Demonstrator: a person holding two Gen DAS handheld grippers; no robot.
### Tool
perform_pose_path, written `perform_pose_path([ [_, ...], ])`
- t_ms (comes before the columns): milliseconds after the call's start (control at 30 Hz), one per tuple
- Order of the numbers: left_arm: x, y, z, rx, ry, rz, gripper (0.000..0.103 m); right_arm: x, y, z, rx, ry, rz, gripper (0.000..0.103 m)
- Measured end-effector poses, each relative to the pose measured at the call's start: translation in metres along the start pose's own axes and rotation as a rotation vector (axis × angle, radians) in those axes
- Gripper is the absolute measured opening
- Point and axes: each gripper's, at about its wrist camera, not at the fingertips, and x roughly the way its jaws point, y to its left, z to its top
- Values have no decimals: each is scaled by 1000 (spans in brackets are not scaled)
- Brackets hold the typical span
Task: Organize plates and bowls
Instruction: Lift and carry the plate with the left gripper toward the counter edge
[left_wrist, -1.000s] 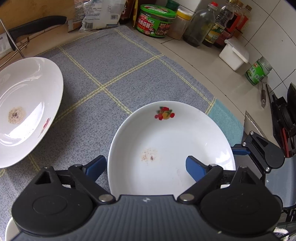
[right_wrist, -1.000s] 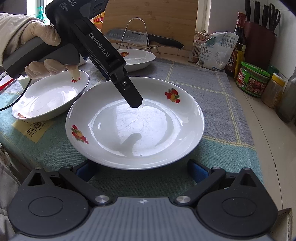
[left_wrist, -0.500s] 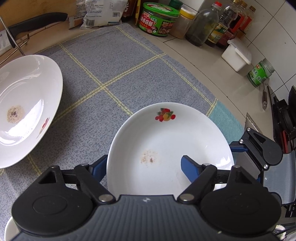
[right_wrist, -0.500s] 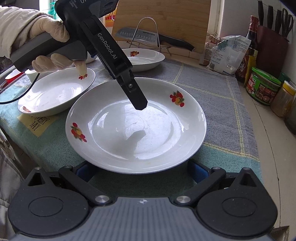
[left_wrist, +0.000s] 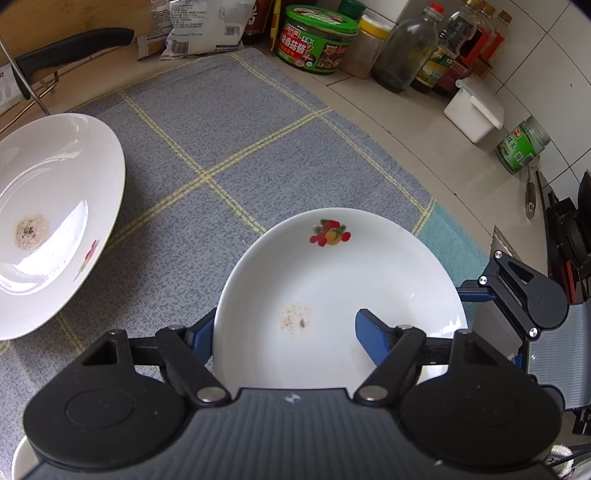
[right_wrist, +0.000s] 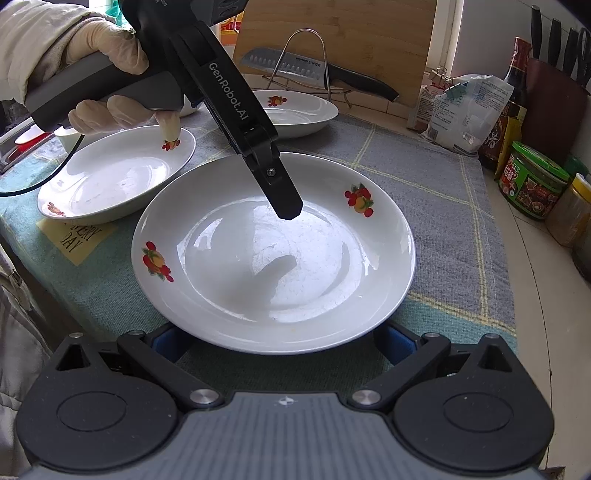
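**Left hand-held gripper clamps the rim of the fruit-print plate**

The fruit-print plate (right_wrist: 273, 254) lies on the grey checked cloth (left_wrist: 236, 147) that covers the desk (left_wrist: 424, 147), near its front edge; a second plate (right_wrist: 118, 177) sits just beside it to the left in the right wrist view, and a third plate (right_wrist: 299, 114) lies farther back, in front of a wire rack (right_wrist: 306, 59) bearing a cleaver (right_wrist: 295, 66). Along the tiled wall stand a green-lidded jar (left_wrist: 317, 40), a row of bottles (left_wrist: 406, 55), a white lidded box (left_wrist: 474, 110) and a small green jar (left_wrist: 521, 146); a food packet (right_wrist: 465, 110) leans by the cutting board; none of these crowd the plate.

The left hand-held gripper (left_wrist: 284, 332) points steeply down, gripped by a gloved hand (right_wrist: 107, 74); it is clenched on the plate's rim, one blue finger (left_wrist: 373, 339) inside over the plate's well, the other outside under the edge; a faint speckled smear shows near the plate's middle. The right hand-held gripper (right_wrist: 284, 343) is angled down at the near rim with its blue fingers spread wide, seemingly below the rim on either side, though contact cannot be made out.

A second ago the left jaws stood well apart around the rim; they have since drawn together on it; the plates have not shifted.
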Motion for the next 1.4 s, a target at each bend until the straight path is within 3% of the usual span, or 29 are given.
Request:
perform_pose_path([
  [600, 1, -1, 2, -3, 4, 8, 76, 1, -5, 3, -58, 5, 24, 103],
  [1200, -9, -2, -2, -24, -23, 25, 75, -4, -11, 9, -17, 18, 24, 103],
  [1400, -5, 1, -3, -43, -11, 26, 75, -1, -8, 8, -67, 17, 27, 103],
])
